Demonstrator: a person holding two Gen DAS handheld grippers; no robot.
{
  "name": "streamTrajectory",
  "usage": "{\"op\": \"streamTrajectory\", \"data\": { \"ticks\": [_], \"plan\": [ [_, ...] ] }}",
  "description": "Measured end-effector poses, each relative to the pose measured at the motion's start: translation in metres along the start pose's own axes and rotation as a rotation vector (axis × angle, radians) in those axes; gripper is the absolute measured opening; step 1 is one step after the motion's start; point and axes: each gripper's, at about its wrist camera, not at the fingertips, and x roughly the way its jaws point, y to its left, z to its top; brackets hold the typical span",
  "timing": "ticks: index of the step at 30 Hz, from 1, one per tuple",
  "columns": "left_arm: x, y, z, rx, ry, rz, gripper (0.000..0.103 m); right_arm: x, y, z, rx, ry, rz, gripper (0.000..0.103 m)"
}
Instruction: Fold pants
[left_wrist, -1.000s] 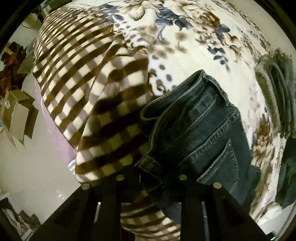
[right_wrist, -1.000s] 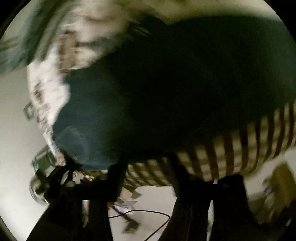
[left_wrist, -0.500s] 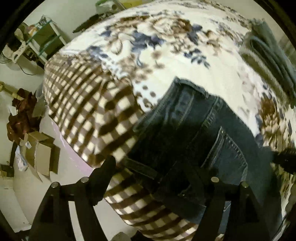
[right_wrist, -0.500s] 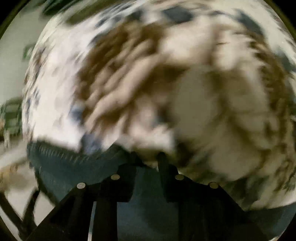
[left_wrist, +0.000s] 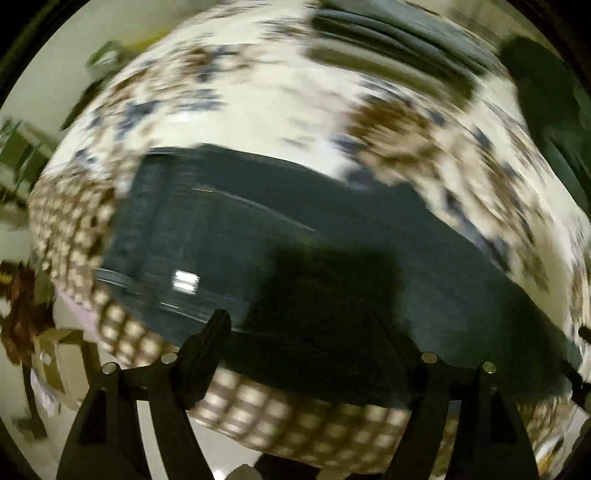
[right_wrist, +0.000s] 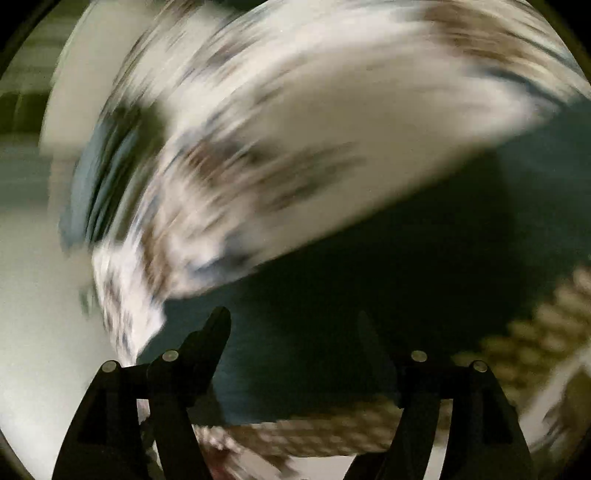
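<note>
Dark blue jeans (left_wrist: 332, 258) lie stretched across the flowered bed cover (left_wrist: 295, 103), with their waistband end at the left in the left wrist view. My left gripper (left_wrist: 301, 328) hovers above them, pointing steeply down, open, with nothing between its fingers. The picture is smeared by motion. In the right wrist view the jeans (right_wrist: 369, 295) fill the lower middle. My right gripper (right_wrist: 293, 325) is above them, and its jaws are opening with no cloth pinched between them.
A brown-and-cream checked blanket (left_wrist: 258, 406) hangs over the near bed edge under the jeans. Folded grey-green garments (left_wrist: 388, 44) and a dark garment (left_wrist: 539, 85) lie at the far side. Pale floor and cardboard boxes (left_wrist: 55, 354) are at the left.
The left gripper let go of the jeans' waistband, opened wide and swung along the jeans while rolling. The right gripper closed to a narrow gap, then spread wide over the jeans.
</note>
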Motion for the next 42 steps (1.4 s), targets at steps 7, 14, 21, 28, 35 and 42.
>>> {"op": "streamTrajectory", "data": {
  "ticks": [7,14,21,28,35,42],
  "plan": [
    [0.015,-0.127,-0.043,0.142,0.056,-0.012,0.074,-0.076,-0.206,0.087,0.301,-0.172,-0.009,0.074],
    [0.049,-0.225,-0.077,0.202,0.147,0.042,0.074,-0.048,-0.277,0.143,0.345,-0.120,0.128,0.033],
    [0.074,-0.268,-0.090,0.208,0.173,0.103,0.075,-0.065,-0.242,0.134,0.132,-0.186,0.105,0.008],
    [0.095,-0.262,-0.085,0.151,0.180,0.088,0.093,-0.032,-0.281,0.132,0.231,-0.056,0.358,0.056],
    [0.109,-0.253,-0.084,0.139,0.147,0.026,0.103,-0.004,-0.270,0.142,0.262,-0.080,0.586,0.057],
    [0.101,-0.251,-0.090,0.156,0.171,-0.025,0.103,-0.022,-0.272,0.153,0.268,-0.134,0.434,0.008]
  ]
}}
